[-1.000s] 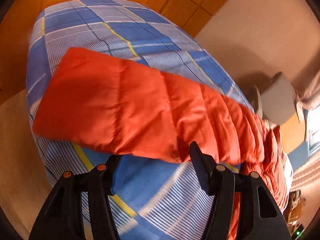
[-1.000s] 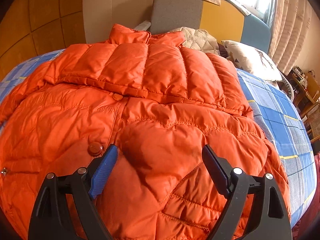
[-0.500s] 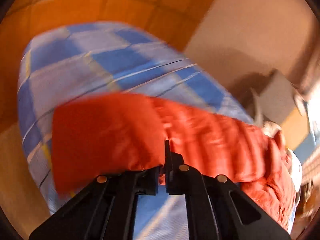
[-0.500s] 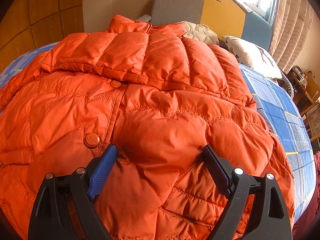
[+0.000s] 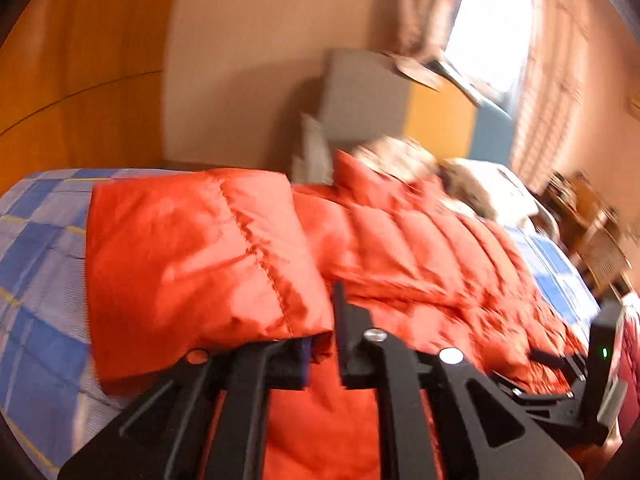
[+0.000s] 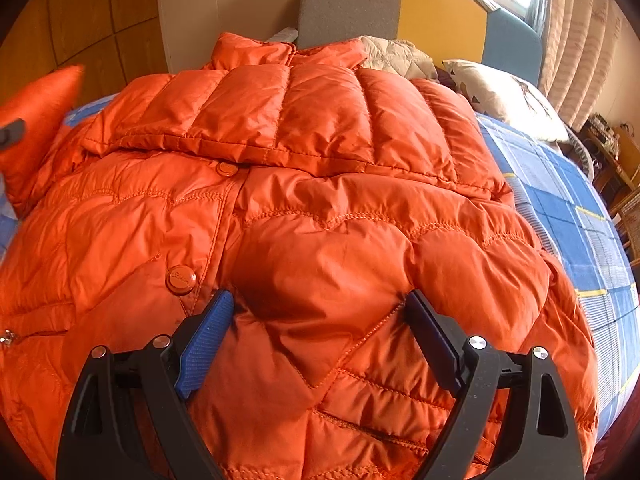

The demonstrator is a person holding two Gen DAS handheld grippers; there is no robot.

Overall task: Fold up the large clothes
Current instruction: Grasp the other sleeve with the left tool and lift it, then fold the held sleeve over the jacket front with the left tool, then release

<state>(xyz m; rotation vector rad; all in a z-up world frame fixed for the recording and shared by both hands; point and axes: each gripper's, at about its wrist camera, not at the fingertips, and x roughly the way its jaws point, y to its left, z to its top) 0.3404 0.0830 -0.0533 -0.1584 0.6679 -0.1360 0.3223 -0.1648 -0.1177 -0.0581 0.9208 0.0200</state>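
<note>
An orange puffer jacket (image 6: pixel 320 208) lies front up on a bed with a blue checked cover (image 6: pixel 568 216). One sleeve is folded across its chest (image 6: pixel 288 120). My left gripper (image 5: pixel 322 340) is shut on the cuff of the other sleeve (image 5: pixel 192 264) and holds it lifted above the bed; that raised sleeve also shows at the left edge of the right wrist view (image 6: pixel 36 112). My right gripper (image 6: pixel 320 324) is open, its fingers resting on the jacket's lower front, beside a snap button (image 6: pixel 181 279). It also shows in the left wrist view (image 5: pixel 600 364).
A grey, yellow and blue headboard (image 6: pixel 400 12) stands at the bed's far end with pillows (image 6: pixel 504 96) against it. A wooden wall (image 6: pixel 80 24) is on the left. Curtains (image 6: pixel 580 40) and wooden furniture (image 6: pixel 612 152) are on the right.
My left gripper closed on the sleeve cuff, lifted it off the bed and swung it towards the jacket body. My right gripper stayed open and edged slightly forward on the jacket.
</note>
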